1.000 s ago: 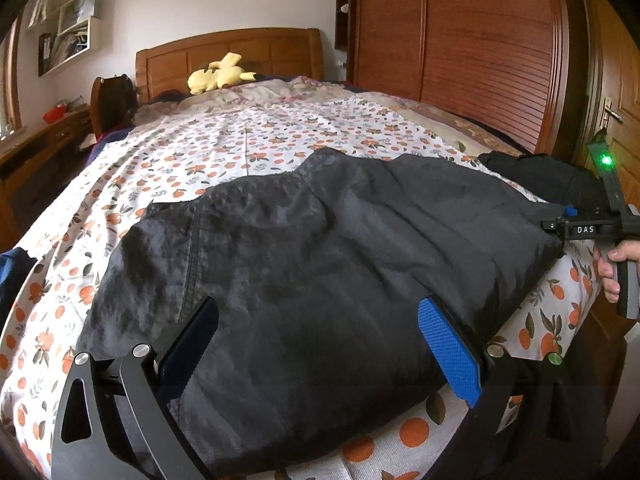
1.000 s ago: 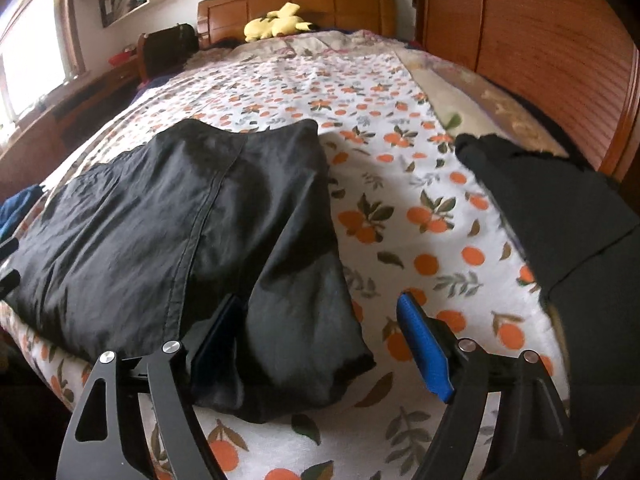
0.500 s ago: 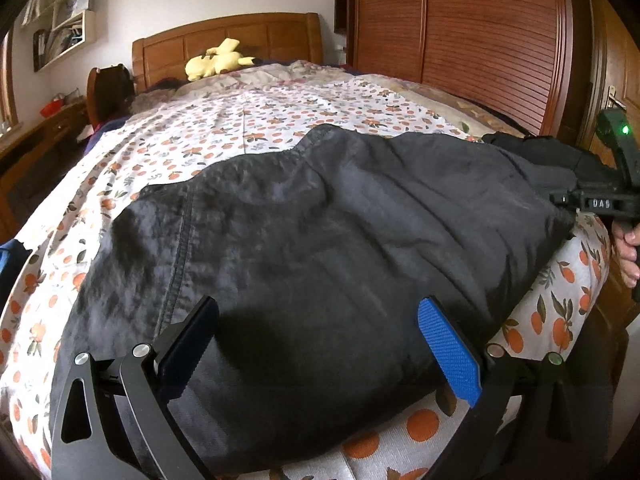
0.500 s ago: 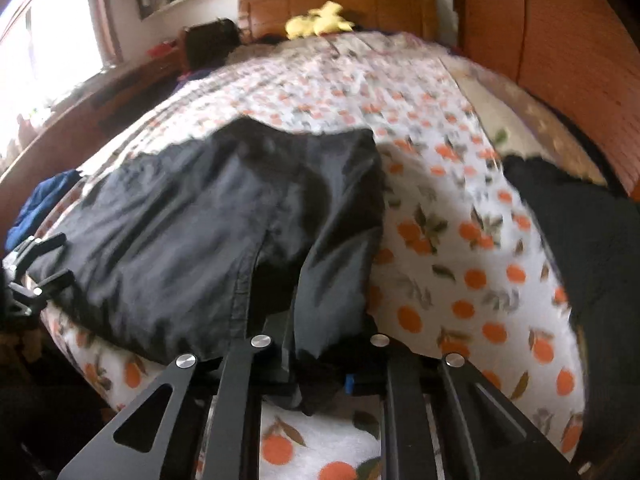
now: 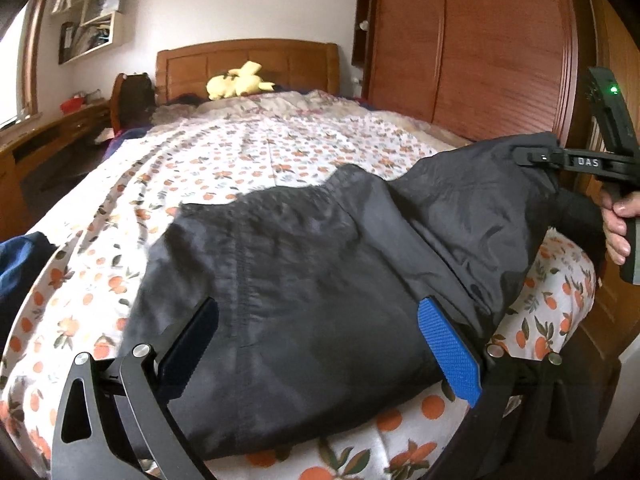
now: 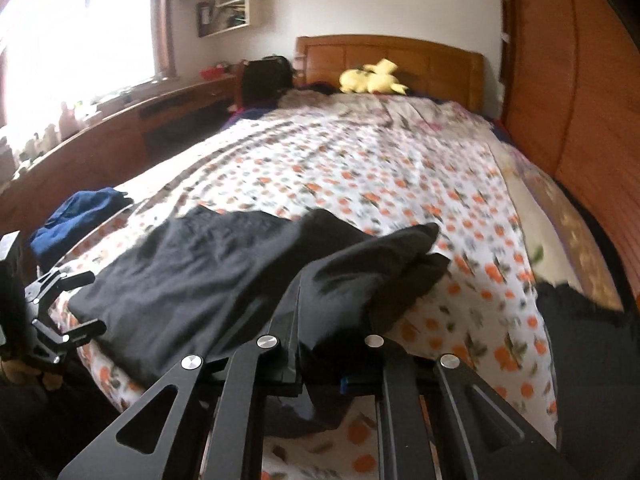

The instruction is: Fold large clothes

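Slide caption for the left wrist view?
Right gripper lifts black garment corner off orange-print bedspread; left gripper open.

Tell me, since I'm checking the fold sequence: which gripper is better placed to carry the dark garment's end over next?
Right. The right gripper is closing, its pads already pinching the dark garment and holding that end raised off the bedspread. The left gripper is open and holds nothing.
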`<state>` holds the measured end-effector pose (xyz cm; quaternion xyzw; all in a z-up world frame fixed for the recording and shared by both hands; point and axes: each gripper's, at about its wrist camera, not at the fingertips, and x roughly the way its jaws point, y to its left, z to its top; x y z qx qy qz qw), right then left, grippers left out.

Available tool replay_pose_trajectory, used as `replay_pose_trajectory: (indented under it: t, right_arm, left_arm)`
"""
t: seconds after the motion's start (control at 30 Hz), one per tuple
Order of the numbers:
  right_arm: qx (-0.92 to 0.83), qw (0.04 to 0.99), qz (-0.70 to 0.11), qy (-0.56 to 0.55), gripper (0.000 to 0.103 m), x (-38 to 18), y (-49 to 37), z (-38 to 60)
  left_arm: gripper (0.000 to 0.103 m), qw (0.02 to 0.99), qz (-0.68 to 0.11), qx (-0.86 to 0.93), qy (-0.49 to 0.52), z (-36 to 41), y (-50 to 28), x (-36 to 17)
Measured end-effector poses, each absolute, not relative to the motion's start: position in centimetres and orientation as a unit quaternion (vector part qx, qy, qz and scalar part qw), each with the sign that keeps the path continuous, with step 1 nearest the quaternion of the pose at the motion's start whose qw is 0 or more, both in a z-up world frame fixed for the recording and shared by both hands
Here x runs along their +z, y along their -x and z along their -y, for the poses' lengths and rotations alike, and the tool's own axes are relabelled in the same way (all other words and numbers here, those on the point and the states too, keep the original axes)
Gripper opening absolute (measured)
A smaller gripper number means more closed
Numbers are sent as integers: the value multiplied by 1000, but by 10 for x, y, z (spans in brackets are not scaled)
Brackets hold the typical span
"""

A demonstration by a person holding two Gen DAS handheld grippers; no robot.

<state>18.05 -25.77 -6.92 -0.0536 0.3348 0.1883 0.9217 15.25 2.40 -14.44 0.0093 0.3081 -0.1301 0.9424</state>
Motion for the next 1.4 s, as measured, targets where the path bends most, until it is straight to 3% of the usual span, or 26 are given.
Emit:
replay_pose_trajectory:
  t: [0.6, 0.77, 0.83, 0.9, 1.23, 1.4]
  right_arm:
    - [336, 889, -285, 124, 8, -35, -188, 49]
    - [372, 854, -341, 130, 14, -67, -193, 2]
    - [385, 840, -362, 124, 24, -77, -195, -3]
    - [380, 846, -356, 118, 44, -77, -192, 0]
    - [354, 869, -326, 114, 44, -52, -186, 44]
    - [322, 875, -340, 123, 41, -67, -191, 76]
  left_arm:
    - [100, 958, -273, -74, 48, -115, -108, -121]
    - [100, 957, -279, -63, 58, -128, -104, -123]
    - [100, 956, -279, -61, 59, -129, -103, -123]
    - [100, 957, -278, -61, 59, -130, -103, -122]
    - [100, 960, -263, -70, 63, -124, -104, -114]
    - [100, 960, -261, -72, 65, -118, -111, -110]
